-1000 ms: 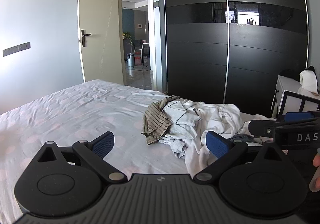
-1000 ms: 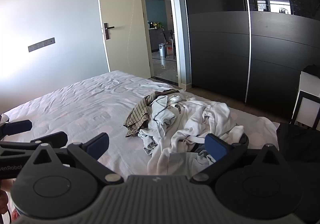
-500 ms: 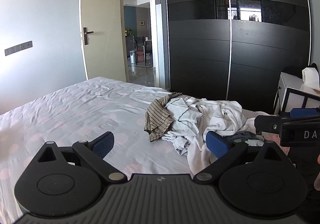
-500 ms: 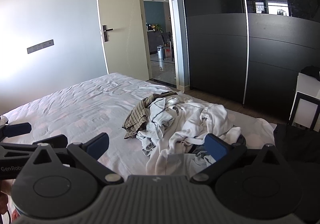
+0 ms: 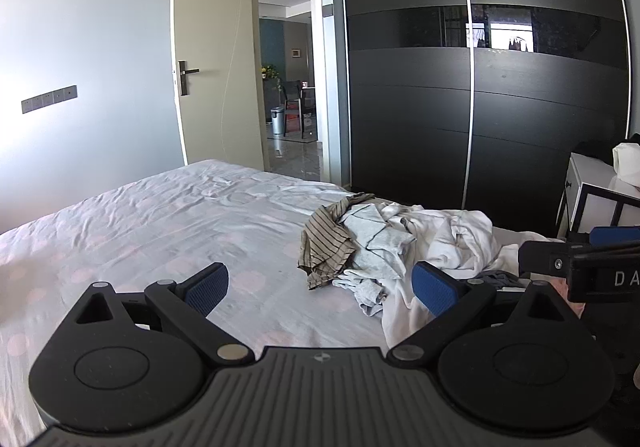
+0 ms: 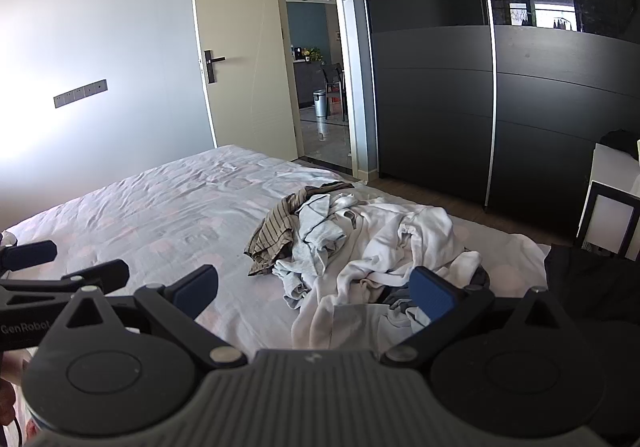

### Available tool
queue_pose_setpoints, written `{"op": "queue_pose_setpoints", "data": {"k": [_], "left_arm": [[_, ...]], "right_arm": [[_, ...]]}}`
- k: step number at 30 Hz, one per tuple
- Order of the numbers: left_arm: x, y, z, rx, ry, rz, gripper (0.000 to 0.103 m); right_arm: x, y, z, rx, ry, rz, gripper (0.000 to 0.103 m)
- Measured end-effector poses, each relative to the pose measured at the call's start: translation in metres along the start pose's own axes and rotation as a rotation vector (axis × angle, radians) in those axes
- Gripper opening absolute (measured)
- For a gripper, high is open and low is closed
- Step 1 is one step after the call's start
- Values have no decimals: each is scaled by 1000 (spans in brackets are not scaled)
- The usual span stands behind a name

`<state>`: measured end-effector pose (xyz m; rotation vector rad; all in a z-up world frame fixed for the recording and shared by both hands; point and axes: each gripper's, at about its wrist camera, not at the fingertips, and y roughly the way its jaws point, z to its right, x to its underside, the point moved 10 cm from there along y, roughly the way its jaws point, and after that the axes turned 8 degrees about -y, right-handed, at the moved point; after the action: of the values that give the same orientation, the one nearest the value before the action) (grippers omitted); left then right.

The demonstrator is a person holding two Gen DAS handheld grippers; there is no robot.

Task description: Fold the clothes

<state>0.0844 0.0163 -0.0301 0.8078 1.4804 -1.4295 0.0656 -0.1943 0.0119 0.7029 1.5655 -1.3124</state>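
Left gripper (image 5: 322,287) and right gripper (image 6: 314,289): blue-padded fingers spread wide, holding nothing, both above the bed. Crumpled heap of white, grey and brown-striped clothes (image 6: 352,243) lies on the pale pink-spotted bedsheet (image 5: 160,223), toward the bed's right edge by the black sliding wardrobe (image 5: 480,87).

Bed sheet (image 5: 168,223) bare leftward — clothes pile (image 6: 360,243) apparently blocks right.
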Motion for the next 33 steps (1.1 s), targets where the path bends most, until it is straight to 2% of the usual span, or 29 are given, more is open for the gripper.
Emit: {"op": "queue_pose_setpoints", "data": {"k": [13, 19, 25, 29, 33], "left_arm": [[-7, -3, -6, -35, 5, 24, 103], [-12, -2, -25, -86, 16, 26, 103], [-16, 12, -66, -232, -13, -54, 103], [-12, 29, -94, -252, -33, -107, 103], [-8, 49, -123, -281, -57, -167, 103]], "right_arm": [[2, 3, 3, 3, 9, -8, 103], [-5, 15, 8, 1, 28, 6, 103], [-24, 36, 11, 0, 4, 39, 103], [-39, 68, 13, -7, -37, 17, 103], [-51, 113, 5, -70, -52, -37, 103]]}}
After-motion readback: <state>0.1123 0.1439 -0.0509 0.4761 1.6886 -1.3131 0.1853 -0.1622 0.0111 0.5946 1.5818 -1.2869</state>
